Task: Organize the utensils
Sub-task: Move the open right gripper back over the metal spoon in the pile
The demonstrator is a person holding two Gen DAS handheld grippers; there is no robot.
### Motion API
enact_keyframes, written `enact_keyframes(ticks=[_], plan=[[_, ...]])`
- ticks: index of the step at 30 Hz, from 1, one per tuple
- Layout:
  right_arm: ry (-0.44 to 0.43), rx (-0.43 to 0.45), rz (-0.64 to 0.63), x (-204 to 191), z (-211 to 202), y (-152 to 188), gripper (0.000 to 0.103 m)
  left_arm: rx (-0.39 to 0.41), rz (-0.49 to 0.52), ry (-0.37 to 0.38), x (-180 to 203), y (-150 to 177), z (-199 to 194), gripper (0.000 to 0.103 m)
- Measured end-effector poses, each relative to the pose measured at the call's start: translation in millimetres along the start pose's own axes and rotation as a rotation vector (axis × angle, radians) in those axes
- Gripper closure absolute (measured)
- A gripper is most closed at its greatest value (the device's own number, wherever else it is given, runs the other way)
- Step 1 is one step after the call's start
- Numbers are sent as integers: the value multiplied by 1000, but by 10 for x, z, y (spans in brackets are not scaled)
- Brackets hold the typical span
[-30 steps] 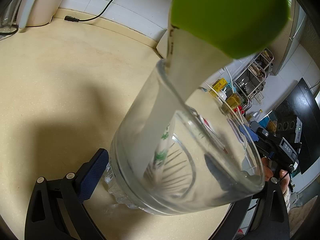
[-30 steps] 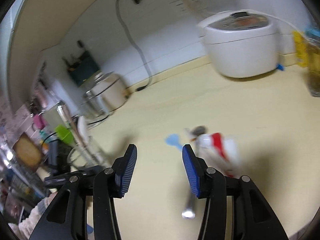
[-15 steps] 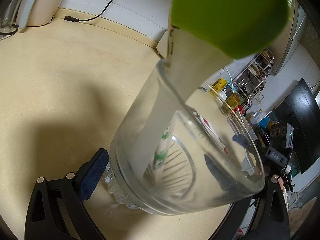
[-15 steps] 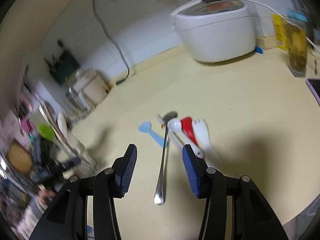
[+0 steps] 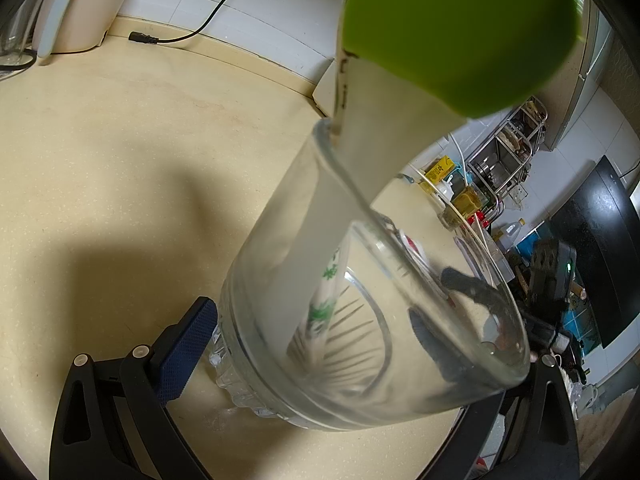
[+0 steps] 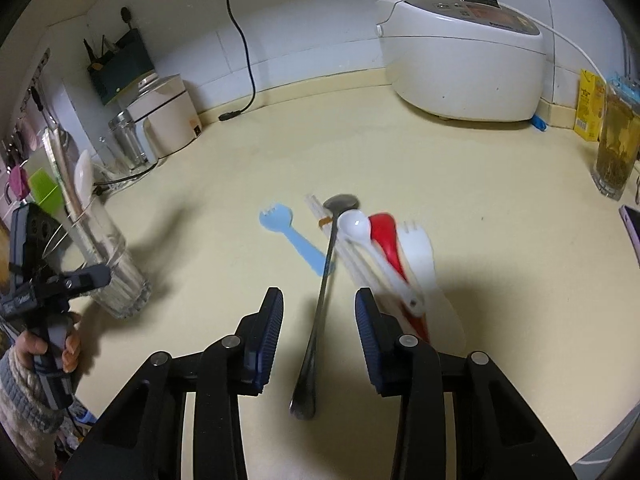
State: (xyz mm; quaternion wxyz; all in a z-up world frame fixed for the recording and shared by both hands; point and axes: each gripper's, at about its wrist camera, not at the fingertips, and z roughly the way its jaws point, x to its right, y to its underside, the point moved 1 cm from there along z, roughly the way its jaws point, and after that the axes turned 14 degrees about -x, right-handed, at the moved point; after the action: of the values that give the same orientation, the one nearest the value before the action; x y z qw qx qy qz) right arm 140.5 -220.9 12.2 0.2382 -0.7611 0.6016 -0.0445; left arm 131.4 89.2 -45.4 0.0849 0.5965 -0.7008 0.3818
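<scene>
While the left tool [image 6: 86,276] is pinching the tall glass [image 5: 360,300] near its bottom, the glass is standing on the pale yellow surface [image 5: 120,160]. One blue pad is pressing on the glass on the near side in the left view. The other pad is sitting behind the glass, so it is hard to see. A green scraper [image 5: 460,28] and a white spoon [image 6: 83,176] are standing inside the glass, with their tops sticking out over the rim. A hand [image 6: 48,352] in a grey knit sleeve is holding the left tool's handle.

The right tool [image 6: 318,316] is hanging just over the surface, and its two blue pads are coming closer together. The handle of a long metal spoon [image 6: 320,312] is lying between the pads, but the pads are not touching it. The metal spoon is lying flat, with its bowl far from the tool.

More utensils are lying in a bunch beside the metal spoon. A blue fork [image 6: 292,236] is lying on one side of it. A small white spoon [image 6: 360,232], a red spoon [image 6: 388,240], a white fork [image 6: 420,256] and some clear straws [image 6: 316,208] are lying on the other side, touching each other.

A white rice cooker [image 6: 460,52] is sitting at the back by the wall. A black cord [image 6: 244,52] is hanging down the wall onto the surface.
</scene>
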Motion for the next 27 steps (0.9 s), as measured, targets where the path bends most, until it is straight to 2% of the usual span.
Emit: enact_keyframes(ticks=[4, 10, 15, 27], plan=[[12, -4, 9, 28, 104, -309, 65, 0, 0, 0, 0, 0, 0, 3], [77, -74, 1, 48, 457, -725, 65, 0, 0, 0, 0, -1, -1, 3], [132, -126, 9, 91, 693, -845, 65, 0, 0, 0, 1, 0, 0, 3], [185, -134, -41, 4, 785, -955, 65, 0, 0, 0, 0, -2, -1, 3]])
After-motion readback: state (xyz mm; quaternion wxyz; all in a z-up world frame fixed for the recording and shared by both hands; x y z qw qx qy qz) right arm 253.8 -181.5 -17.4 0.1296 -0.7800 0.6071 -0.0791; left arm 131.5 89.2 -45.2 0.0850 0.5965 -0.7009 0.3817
